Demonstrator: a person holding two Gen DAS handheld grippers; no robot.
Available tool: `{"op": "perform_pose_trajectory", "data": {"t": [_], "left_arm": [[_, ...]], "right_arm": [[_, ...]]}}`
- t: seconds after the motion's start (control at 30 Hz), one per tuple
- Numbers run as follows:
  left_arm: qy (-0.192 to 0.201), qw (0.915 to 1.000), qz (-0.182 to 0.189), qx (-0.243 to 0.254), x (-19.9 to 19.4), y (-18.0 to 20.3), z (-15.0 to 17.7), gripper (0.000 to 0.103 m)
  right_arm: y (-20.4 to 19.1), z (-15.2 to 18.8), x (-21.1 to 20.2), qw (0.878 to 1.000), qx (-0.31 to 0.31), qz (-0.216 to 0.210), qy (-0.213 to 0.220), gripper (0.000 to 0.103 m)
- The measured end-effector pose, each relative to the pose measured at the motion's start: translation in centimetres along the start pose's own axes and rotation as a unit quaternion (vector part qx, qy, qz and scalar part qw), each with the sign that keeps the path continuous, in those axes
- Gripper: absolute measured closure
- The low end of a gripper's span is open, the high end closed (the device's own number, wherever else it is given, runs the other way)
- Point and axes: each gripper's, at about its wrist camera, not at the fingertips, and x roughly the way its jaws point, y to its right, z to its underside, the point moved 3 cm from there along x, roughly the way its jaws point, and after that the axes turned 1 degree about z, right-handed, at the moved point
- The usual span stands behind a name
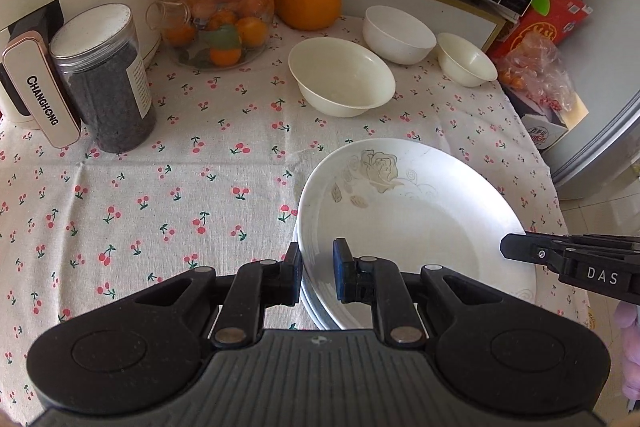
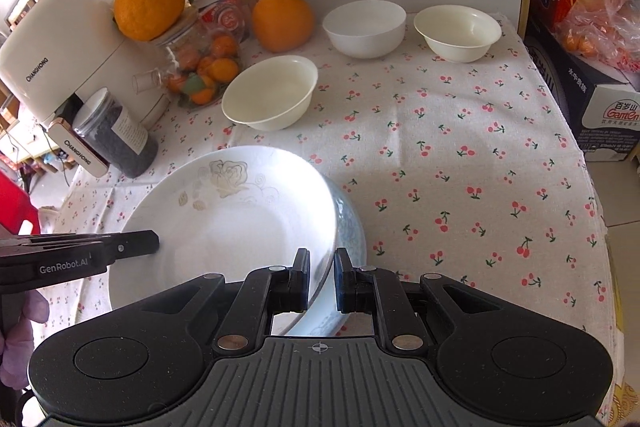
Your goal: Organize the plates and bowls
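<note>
**Plate stack, held at both rims; three bowls loose**

Item: white glazed ceramic plate with a pale rose motif, topmost of a stack at the near edge of the table. It sits skewed over a pale blue-patterned plate beneath; layered rims at the left suggest three or four plates in all, exact count unclear.

Handling: likely stiff, fairly heavy, slick-glazed and breakable. The thin raised rim is the only purchase, best taken on opposite sides.

Left gripper: jaws narrow, straddling the top plate's left rim; firm contact cannot be confirmed. Right gripper: jaws narrow, straddling the right rim likewise.

Bowls, count three, separate: wide cream ceramic bowl nearest; round white bowl and small cream bowl behind, near each other.

Surface: cherry-print tablecloth.
</note>
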Motion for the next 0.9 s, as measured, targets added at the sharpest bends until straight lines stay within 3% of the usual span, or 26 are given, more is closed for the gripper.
{"op": "perform_pose_trajectory", "data": {"t": [0.63, 0.9], "left_arm": [[-0.01, 0.9978, -0.035, 0.055, 1.3, 1.7, 0.3, 0.088], [-0.015, 0.9916, -0.076, 0.104, 1.6, 2.4, 1.0, 0.089]], "right_arm": [[0.5, 0.8, 1.2, 0.999, 0.0, 0.028, -0.028, 0.09], [-0.6, 1.5, 1.7, 0.998, -0.034, 0.049, -0.031, 0.09]]}}
